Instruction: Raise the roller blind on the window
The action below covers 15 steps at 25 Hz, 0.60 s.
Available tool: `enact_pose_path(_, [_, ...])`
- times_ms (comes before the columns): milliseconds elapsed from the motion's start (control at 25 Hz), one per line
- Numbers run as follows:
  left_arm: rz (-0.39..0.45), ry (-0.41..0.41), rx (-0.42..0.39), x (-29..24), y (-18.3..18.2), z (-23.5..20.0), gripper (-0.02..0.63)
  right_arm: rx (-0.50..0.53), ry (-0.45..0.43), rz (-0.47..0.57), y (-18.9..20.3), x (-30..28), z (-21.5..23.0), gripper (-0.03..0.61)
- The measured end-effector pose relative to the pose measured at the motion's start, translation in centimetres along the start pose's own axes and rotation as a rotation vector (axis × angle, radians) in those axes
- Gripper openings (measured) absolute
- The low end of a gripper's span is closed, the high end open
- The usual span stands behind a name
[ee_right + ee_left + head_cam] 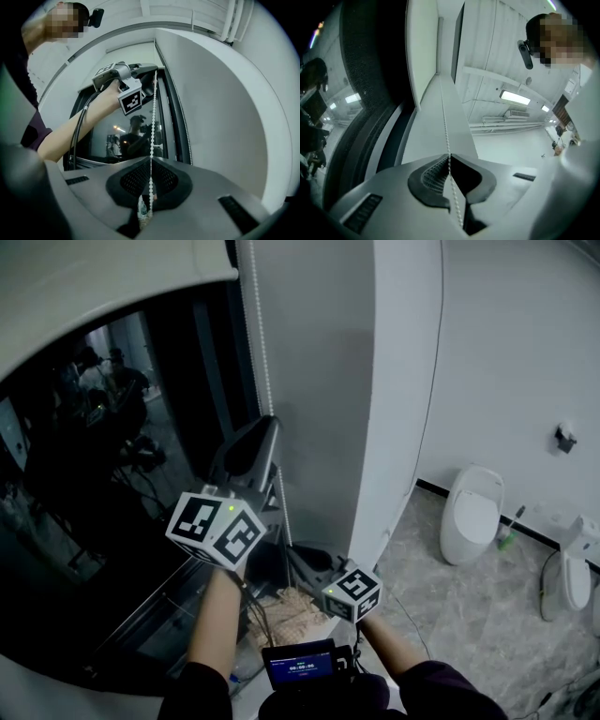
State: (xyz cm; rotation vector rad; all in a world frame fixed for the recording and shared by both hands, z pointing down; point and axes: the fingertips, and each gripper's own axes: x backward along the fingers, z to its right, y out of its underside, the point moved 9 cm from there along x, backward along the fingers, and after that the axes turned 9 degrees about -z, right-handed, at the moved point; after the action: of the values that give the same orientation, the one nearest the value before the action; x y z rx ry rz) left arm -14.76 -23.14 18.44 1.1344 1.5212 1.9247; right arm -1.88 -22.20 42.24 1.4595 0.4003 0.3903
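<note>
A white bead chain [262, 352] hangs beside the dark window [112, 474], against a pale grey pillar [319, 381]. My left gripper [272, 420] is raised and shut on the bead chain [444, 122], which runs straight between its closed tips [449, 158]. Lower down, my right gripper [287, 548] is shut on the same bead chain [153, 108], pinched at its tips [151, 159]. The right gripper view looks up at the left gripper [154, 71] holding the chain above. I cannot make out the blind's fabric with certainty.
A second strand of the chain [180, 117] hangs along the window frame. On the marble floor to the right stand a white bin-like fixture [473, 512], a green bottle [506, 538] and a toilet [572, 577]. A small screen [300, 664] sits at the person's chest.
</note>
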Motion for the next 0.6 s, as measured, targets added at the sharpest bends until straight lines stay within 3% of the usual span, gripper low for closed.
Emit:
enact_pose_path(200, [0.012,0.011,-0.013,0.4,0.0,0.0,0.017,-0.026,-0.024,-0.025,0.2,0.2,0.5,0.012])
enact_pose_path(280, [0.004,0.004,-0.01,0.8,0.6,-0.2,0.017,-0.064,-0.02,0.025,-1.4,0.9,1.7,0.015])
enact_pose_path(400, [-0.056,0.0,0.025,1.4,3.7,-0.7,0.017,-0.109,-0.028,0.185,-8.2,2.1,3.5,0.026])
enact_pose_path(600, [-0.132,0.011,0.11,3.7,10.5,0.2,0.017,0.042,-0.04,0.294,-19.8,1.4,3.5,0.03])
